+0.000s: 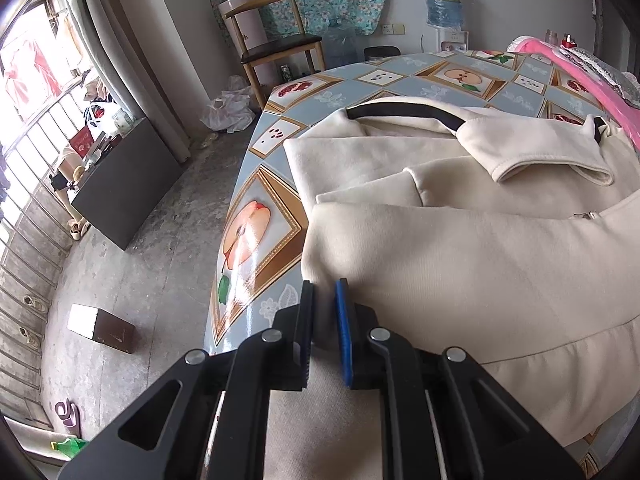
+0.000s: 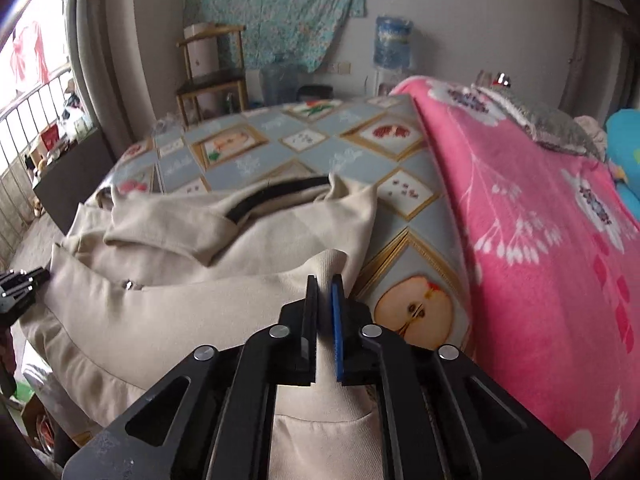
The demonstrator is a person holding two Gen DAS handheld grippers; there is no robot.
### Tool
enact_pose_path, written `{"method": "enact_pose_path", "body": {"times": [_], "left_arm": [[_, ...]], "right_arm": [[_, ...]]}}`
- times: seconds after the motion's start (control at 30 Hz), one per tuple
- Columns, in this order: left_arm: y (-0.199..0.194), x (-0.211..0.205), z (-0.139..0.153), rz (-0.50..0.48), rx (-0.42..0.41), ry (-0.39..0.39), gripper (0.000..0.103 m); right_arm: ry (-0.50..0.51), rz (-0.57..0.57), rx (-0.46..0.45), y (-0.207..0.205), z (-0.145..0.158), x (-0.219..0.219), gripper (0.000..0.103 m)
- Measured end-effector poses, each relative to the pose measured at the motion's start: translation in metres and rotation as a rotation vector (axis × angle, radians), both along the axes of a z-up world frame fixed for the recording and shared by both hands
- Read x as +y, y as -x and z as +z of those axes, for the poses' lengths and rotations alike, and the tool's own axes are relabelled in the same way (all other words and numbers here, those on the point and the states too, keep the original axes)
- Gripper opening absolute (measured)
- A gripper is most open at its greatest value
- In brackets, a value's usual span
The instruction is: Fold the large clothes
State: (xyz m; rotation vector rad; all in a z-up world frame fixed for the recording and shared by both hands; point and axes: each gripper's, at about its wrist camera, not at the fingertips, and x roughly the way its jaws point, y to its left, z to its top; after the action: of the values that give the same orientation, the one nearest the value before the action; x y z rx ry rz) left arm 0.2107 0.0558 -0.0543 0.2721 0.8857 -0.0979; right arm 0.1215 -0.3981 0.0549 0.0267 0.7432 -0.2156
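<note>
**Inspector:** Report the garment's position.

**Operator:** I see a cream jacket [image 1: 460, 248] lying across the tabletop [image 1: 256, 240], which carries a fruit-patterned cover. Its black-lined collar [image 1: 404, 111] points toward the far edge. One sleeve [image 1: 532, 148] is laid over the body. The near hem hangs past the tabletop edge toward me.

**Inspector:** Left gripper?

**Operator:** My left gripper [image 1: 325, 308] is pinching a fold of the jacket's cloth at its near left edge; the fabric runs up between the two pads, which are drawn close together.

**Inspector:** Right gripper?

**Operator:** My right gripper [image 2: 325, 300] is likewise clamped on the jacket's cloth, at its near right side, with a ridge of fabric rising between the pads. Just beside it, to the right, a pink floral blanket [image 2: 540, 240] covers that side of the tabletop.

**Inspector:** Surroundings?

**Operator:** A wooden chair [image 1: 276, 40] and a water dispenser [image 1: 444, 8] stand against the far wall.
</note>
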Motion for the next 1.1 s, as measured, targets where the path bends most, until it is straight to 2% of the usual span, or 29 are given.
{"method": "enact_pose_path", "body": {"times": [0.1, 0.23, 0.33, 0.4, 0.47, 0.6, 0.67, 0.73, 0.83, 0.9, 0.93, 1.0, 1.1], "left_arm": [[0.0, -0.001, 0.0, -0.001, -0.002, -0.005, 0.012], [0.0, 0.0, 0.0, 0.001, 0.0, -0.003, 0.012], [-0.001, -0.001, 0.0, 0.002, 0.003, -0.001, 0.012], [-0.001, 0.0, 0.0, 0.004, 0.006, 0.005, 0.012], [-0.002, 0.001, 0.0, 0.005, 0.007, 0.012, 0.012], [-0.002, 0.001, 0.0, 0.001, 0.008, 0.012, 0.012], [-0.003, 0.002, 0.001, 0.0, 0.012, 0.017, 0.012], [-0.004, 0.002, 0.001, -0.002, 0.014, 0.024, 0.012], [-0.005, 0.004, 0.001, -0.002, 0.018, 0.035, 0.012], [-0.005, 0.005, 0.0, -0.004, 0.017, 0.04, 0.012], [-0.005, 0.005, 0.0, -0.007, 0.017, 0.041, 0.012], [-0.004, 0.005, 0.0, -0.015, 0.019, 0.036, 0.012], [-0.005, 0.006, 0.001, -0.018, 0.025, 0.041, 0.012]], "right_arm": [[-0.076, -0.028, 0.019, -0.015, -0.019, -0.015, 0.005], [-0.121, -0.046, 0.142, -0.04, -0.069, -0.026, 0.005], [-0.105, -0.065, 0.152, -0.039, -0.061, -0.025, 0.01], [-0.114, -0.08, 0.128, -0.029, -0.043, -0.024, 0.019], [-0.118, -0.074, 0.09, -0.013, -0.021, -0.019, 0.024], [-0.159, 0.04, 0.058, 0.026, 0.009, 0.012, 0.046], [-0.174, 0.107, 0.086, 0.036, 0.004, 0.035, 0.049], [-0.209, 0.166, 0.135, 0.04, -0.014, 0.06, 0.052], [-0.225, 0.166, 0.216, 0.032, -0.053, 0.083, 0.052], [-0.2, 0.121, 0.275, 0.024, -0.081, 0.089, 0.052], [-0.169, 0.11, 0.244, 0.025, -0.081, 0.093, 0.052], [-0.149, 0.081, 0.268, 0.024, -0.076, 0.1, 0.052], [-0.172, 0.144, 0.203, 0.037, -0.056, 0.114, 0.053]]}}
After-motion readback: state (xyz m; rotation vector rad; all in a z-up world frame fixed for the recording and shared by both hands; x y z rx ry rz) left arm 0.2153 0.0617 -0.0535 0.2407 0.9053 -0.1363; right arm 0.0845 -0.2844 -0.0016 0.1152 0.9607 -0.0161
